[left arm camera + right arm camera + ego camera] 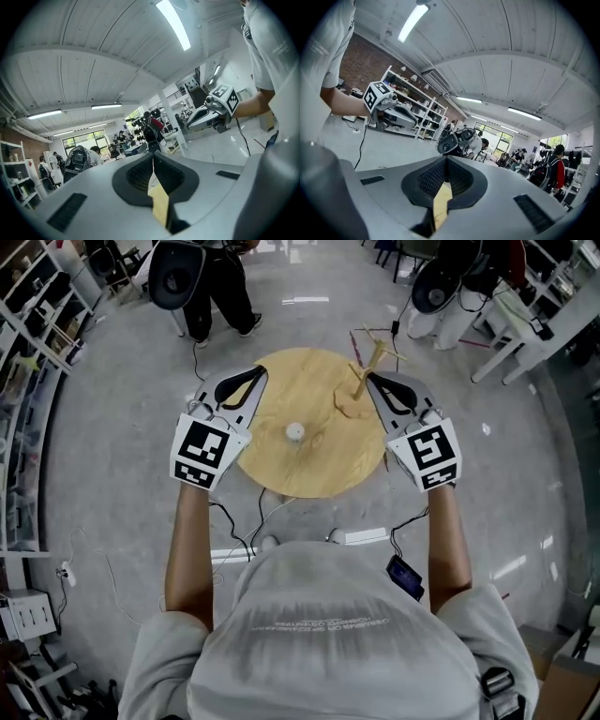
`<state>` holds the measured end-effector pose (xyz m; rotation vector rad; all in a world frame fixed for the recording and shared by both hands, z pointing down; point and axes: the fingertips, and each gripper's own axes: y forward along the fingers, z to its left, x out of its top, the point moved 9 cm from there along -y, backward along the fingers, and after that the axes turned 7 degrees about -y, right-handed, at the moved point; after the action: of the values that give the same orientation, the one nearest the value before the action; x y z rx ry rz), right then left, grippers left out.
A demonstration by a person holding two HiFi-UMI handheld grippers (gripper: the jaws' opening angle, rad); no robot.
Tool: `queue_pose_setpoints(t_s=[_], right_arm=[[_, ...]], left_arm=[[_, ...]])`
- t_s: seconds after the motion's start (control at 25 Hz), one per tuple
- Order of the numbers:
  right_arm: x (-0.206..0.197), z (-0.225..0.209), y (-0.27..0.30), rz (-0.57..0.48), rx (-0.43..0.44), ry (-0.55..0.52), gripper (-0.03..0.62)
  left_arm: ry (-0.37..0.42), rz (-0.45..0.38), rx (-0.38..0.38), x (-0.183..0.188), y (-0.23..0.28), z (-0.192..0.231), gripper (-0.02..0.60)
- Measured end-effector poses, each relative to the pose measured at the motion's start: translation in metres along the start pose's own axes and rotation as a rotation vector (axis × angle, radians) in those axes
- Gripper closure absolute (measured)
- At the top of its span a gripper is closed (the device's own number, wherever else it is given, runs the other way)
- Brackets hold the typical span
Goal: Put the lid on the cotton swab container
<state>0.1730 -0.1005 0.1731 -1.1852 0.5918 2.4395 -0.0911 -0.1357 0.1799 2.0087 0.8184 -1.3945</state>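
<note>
A small white round container [295, 432] stands near the middle of a round wooden table [281, 474]; I cannot make out a separate lid. My left gripper [251, 379] is held over the table's left edge, jaws shut and empty. My right gripper [373, 381] is over the right edge, also shut and empty. Both point upward and away from the table. In the left gripper view the closed jaws [153, 157] aim at the ceiling, with the right gripper [211, 115] off to the side. The right gripper view shows its closed jaws [446, 161] and the left gripper [386, 110].
A wooden stand with a tilted stick [361, 390] rests on the table's far right, close to my right gripper. Cables and a power strip [366, 536] lie on the floor by my feet. People [220, 296] stand beyond the table. Shelving [28, 343] lines the left.
</note>
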Motion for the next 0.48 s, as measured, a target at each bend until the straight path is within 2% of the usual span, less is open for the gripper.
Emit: queue_pose_setpoints(t_s=[0.24, 0.48], right_arm=[[0.010, -0.013, -0.006, -0.028, -0.032, -0.008, 0.566], [0.031, -0.013, -0.005, -0.094, -0.017, -0.020, 0.566]], left_arm=[[-0.014, -0.015, 0.077, 0.012, -0.008, 0.006, 0.558], [0.027, -0.036, 0.099, 0.029, -0.023, 0.010, 0.558]])
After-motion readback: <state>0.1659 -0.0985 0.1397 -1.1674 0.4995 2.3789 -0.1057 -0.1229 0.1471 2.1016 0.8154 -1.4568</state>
